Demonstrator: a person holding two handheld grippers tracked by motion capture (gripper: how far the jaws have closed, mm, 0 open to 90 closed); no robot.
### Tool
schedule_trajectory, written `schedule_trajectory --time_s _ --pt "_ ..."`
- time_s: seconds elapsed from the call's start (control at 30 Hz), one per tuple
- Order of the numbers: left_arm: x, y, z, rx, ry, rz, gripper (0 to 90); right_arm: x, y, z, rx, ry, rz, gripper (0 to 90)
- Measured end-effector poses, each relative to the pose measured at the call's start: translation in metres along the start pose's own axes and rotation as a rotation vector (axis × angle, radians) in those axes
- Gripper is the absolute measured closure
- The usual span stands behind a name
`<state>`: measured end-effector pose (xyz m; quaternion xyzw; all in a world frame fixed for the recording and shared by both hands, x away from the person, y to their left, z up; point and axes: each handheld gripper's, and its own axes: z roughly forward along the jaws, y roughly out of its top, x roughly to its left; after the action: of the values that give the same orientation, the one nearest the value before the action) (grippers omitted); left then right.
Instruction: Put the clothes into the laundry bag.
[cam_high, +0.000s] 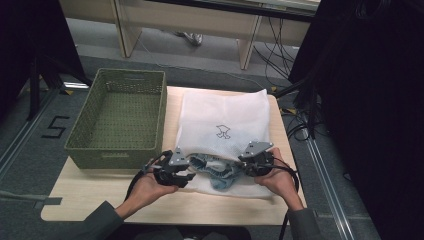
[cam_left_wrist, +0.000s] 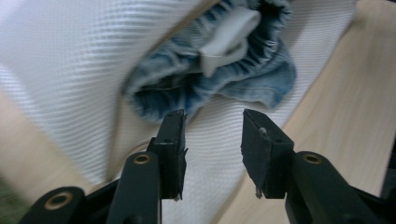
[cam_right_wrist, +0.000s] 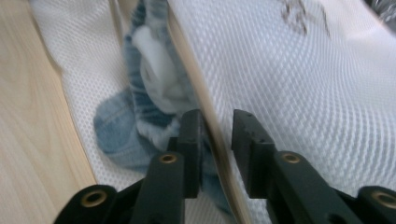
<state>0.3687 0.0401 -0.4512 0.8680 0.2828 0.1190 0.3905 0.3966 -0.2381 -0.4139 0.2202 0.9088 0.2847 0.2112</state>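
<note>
Nearest to us were our own hands, each holding a gripper at the near edge of the white mesh laundry bag (cam_high: 222, 120), which we take as our landmark. Our left gripper (cam_left_wrist: 212, 126) had its fingers (cam_left_wrist: 172, 140) parted to a moderate gap with nothing between them, poised just short of the denim garment (cam_left_wrist: 243, 77) bulging from the bag's mouth. Our right gripper (cam_right_wrist: 217, 126) had its fingers (cam_right_wrist: 191, 140) set on either side of the bag's upper mouth edge, a narrow gap left around it; we could not tell whether they pinched it yet. The denim garment (cam_high: 217, 172) lay half in and half out of the bag's near opening, bunched and crumpled, its long axis running roughly along the bag's mouth, from one gripper toward the other, with its gathered hem toward us. A pale tag or label (cam_left_wrist: 226, 39) sat on it. To do this step well, we judged, the right fingers should hold the mouth edge lifted and steady while the left fingers take a thick fold of denim, not the mesh beneath, and push it deeper inside the bag. The green woven basket (cam_high: 120, 117) stood empty just beside the bag's left edge, both on the wooden surface (cam_high: 100, 195).
</note>
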Motion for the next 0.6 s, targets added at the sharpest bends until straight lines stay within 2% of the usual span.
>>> schedule_trajectory --time_s 0.07,0.1,0.13,0.17,0.23,0.27,0.3,0.33,0.37,0.4,0.47,0.5,0.53,0.6 --pt "-0.006 0.001 0.009 0.000 -0.012 -0.004 53.4 0.005 0.005 -0.001 -0.015 -0.005 0.001 69.9" --pt "-0.010 0.002 0.015 0.012 -0.017 -0.006 51.1 0.005 0.008 -0.001 -0.010 0.012 -0.008 67.9" --pt "-0.012 0.004 0.021 0.020 -0.033 0.009 48.5 0.008 0.011 0.001 -0.010 0.011 -0.024 66.1" --pt "-0.015 0.005 0.029 0.019 -0.046 0.015 46.3 0.010 0.013 0.004 -0.019 0.003 -0.062 64.3" --pt "-0.019 0.007 0.041 0.015 -0.048 -0.003 41.3 0.014 0.014 0.009 0.018 0.007 -0.053 60.0" --pt "-0.020 0.008 0.047 0.021 -0.042 0.006 39.1 0.015 0.013 0.012 0.024 -0.006 -0.050 59.2" --pt "-0.021 0.009 0.053 0.021 -0.036 -0.011 36.3 0.012 0.013 0.014 0.032 -0.015 -0.057 60.7" --pt "-0.021 0.010 0.058 0.021 -0.027 0.006 33.4 0.009 0.012 0.016 0.030 -0.035 -0.071 65.0" --pt "-0.023 0.012 0.067 0.023 -0.015 -0.005 31.7 0.006 0.011 0.017 0.033 -0.038 -0.068 69.1" --pt "-0.024 0.013 0.071 0.026 -0.012 -0.002 27.8 0.002 0.009 0.018 0.031 -0.040 -0.065 77.0" --pt "-0.028 0.015 0.080 0.032 0.018 0.025 19.8 -0.001 0.008 0.016 0.026 -0.032 -0.042 83.2" --pt "-0.030 0.017 0.085 0.041 0.056 0.065 16.8 -0.002 0.009 0.015 0.020 -0.024 -0.040 84.8" --pt "-0.032 0.019 0.089 0.041 0.074 0.064 14.0 -0.003 0.010 0.012 0.008 -0.017 -0.015 85.4" --pt "-0.034 0.023 0.097 0.053 0.121 0.096 13.6 -0.003 0.013 0.007 -0.025 -0.009 0.013 86.1"
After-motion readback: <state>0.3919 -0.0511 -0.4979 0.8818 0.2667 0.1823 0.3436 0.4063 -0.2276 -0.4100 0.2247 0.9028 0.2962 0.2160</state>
